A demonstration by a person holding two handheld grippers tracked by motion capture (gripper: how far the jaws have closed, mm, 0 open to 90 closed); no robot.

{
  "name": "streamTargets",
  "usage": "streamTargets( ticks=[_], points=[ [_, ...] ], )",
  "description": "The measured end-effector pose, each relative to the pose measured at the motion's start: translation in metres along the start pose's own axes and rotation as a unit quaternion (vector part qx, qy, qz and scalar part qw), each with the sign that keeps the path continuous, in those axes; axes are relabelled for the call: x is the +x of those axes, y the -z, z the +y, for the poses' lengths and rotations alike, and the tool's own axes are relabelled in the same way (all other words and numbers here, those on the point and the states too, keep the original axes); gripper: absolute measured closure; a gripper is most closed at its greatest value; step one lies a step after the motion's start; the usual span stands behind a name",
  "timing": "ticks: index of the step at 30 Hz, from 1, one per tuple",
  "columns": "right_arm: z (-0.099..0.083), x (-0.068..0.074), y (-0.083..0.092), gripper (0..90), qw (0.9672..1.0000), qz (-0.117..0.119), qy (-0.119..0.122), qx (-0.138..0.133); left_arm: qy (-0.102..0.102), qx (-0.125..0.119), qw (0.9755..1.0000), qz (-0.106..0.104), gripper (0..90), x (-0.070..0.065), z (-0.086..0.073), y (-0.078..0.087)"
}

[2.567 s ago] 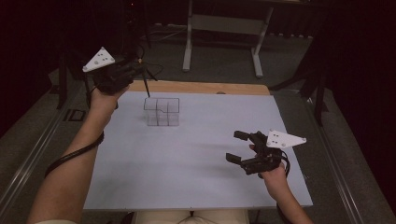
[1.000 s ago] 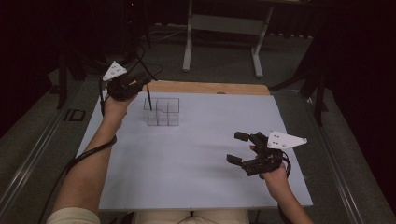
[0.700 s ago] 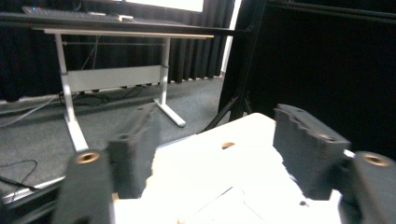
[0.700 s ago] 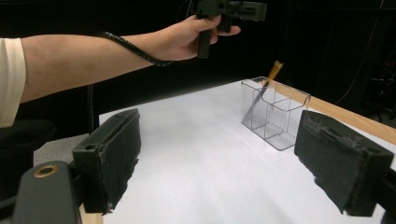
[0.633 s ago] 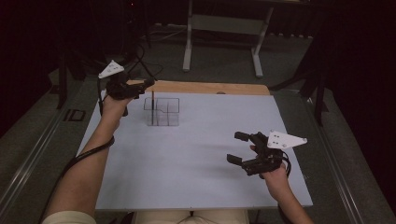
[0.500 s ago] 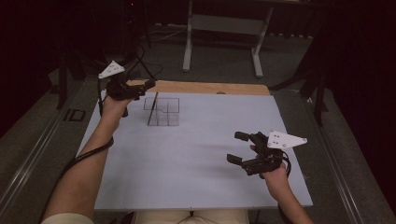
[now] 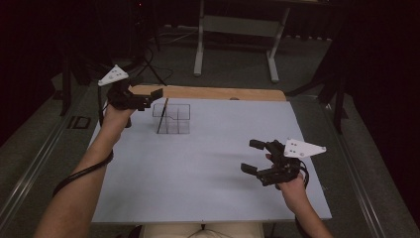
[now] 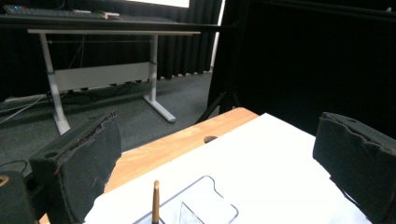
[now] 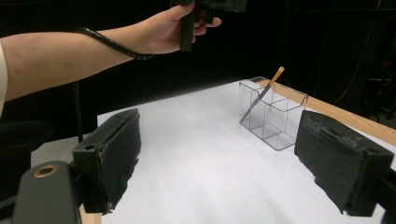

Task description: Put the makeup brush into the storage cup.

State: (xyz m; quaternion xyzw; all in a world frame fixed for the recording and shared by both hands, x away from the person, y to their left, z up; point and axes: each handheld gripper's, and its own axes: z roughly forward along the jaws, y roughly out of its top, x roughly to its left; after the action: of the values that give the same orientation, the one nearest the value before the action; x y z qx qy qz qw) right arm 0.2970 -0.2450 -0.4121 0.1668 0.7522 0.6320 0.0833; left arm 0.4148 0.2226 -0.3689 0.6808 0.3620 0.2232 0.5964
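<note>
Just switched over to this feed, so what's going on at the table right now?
A person works with a gripper in each hand. The left gripper has just opened its fingers and released a pen, which now leans tilted inside the clear organizer near the table's far edge. The right gripper hovers open above the sheet, holding nothing.

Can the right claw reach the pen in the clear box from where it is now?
Probably yes. The right claw is open with nothing between its jaws, and bare white table lies between it and the clear box. The pen leans out above the rim; the left claw hovers close beside it.
</note>
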Motion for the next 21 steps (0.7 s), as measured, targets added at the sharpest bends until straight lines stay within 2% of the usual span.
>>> streamTargets(
  ticks=[4,8,21],
  points=[
    [-0.001,0.000,0.000,14.6,1.0000,-0.001,-0.001,0.001,-0.004,0.006,1.0000,-0.004,2.3,-0.004,-0.002,0.007],
    [-0.001,0.000,-0.001,14.6,1.0000,-0.002,0.000,0.004,-0.019,0.016,0.9997,-0.007,2.3,-0.009,-0.003,0.012],
    [-0.002,-0.001,-0.003,14.6,1.0000,-0.002,-0.001,0.007,-0.016,0.012,0.9993,-0.033,2.3,-0.025,-0.007,0.034]
  ],
)
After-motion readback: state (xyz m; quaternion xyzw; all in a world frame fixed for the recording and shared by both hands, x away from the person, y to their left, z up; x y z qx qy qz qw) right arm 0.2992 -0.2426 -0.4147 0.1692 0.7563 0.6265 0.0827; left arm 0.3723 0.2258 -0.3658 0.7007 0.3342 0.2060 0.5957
